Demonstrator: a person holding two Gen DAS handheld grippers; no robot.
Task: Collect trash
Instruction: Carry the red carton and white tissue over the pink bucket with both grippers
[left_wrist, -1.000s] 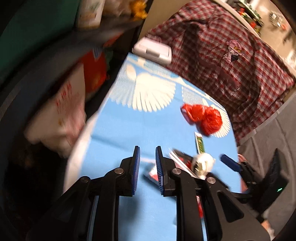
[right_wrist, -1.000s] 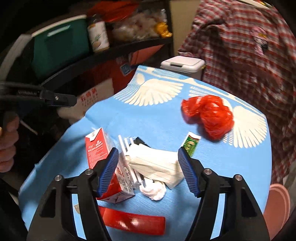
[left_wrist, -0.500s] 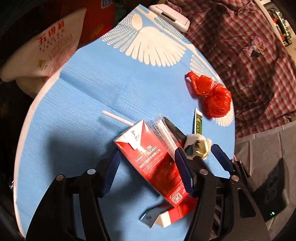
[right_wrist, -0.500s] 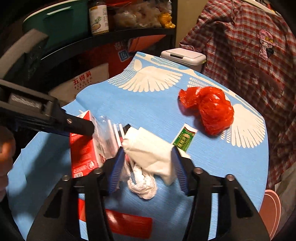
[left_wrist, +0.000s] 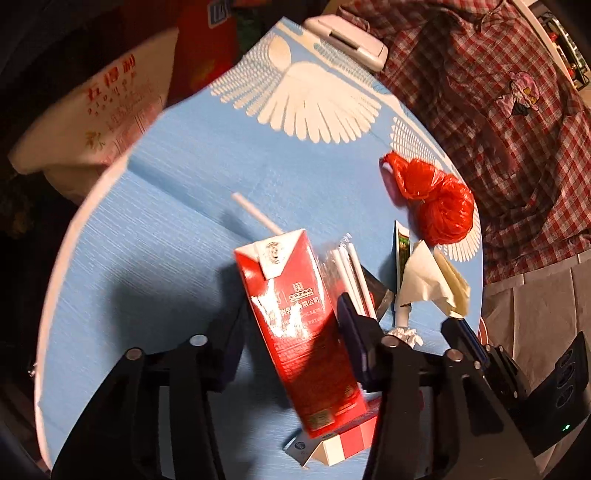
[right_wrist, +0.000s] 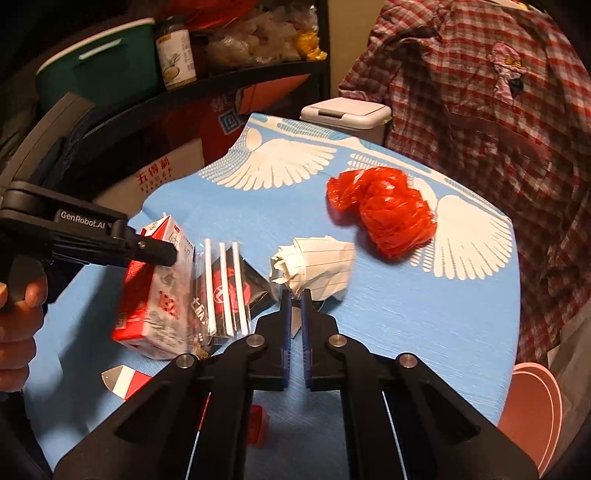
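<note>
My left gripper (left_wrist: 291, 317) is shut on a red drink carton (left_wrist: 295, 317) with a white straw, tilted a little above the blue tablecloth (left_wrist: 166, 240). It also shows in the right wrist view (right_wrist: 155, 291). My right gripper (right_wrist: 293, 295) is shut on a crumpled white paper napkin (right_wrist: 314, 266), which also shows in the left wrist view (left_wrist: 424, 284). A clear pack of white straws (right_wrist: 225, 288) on a black wrapper lies between carton and napkin. A red plastic bag (right_wrist: 384, 218) lies farther back.
A white lidded bin (right_wrist: 343, 114) stands past the table's far edge. A plaid shirt (right_wrist: 480, 92) hangs at right. A dark shelf (right_wrist: 166, 88) with a jar and green box is at the left. A red-and-white wrapper (right_wrist: 122, 380) and a green packet (left_wrist: 402, 251) lie on the cloth.
My left gripper has closed on the red carton and lifted it. My right gripper has closed on the white napkin and pulled it up, crumpling it.
</note>
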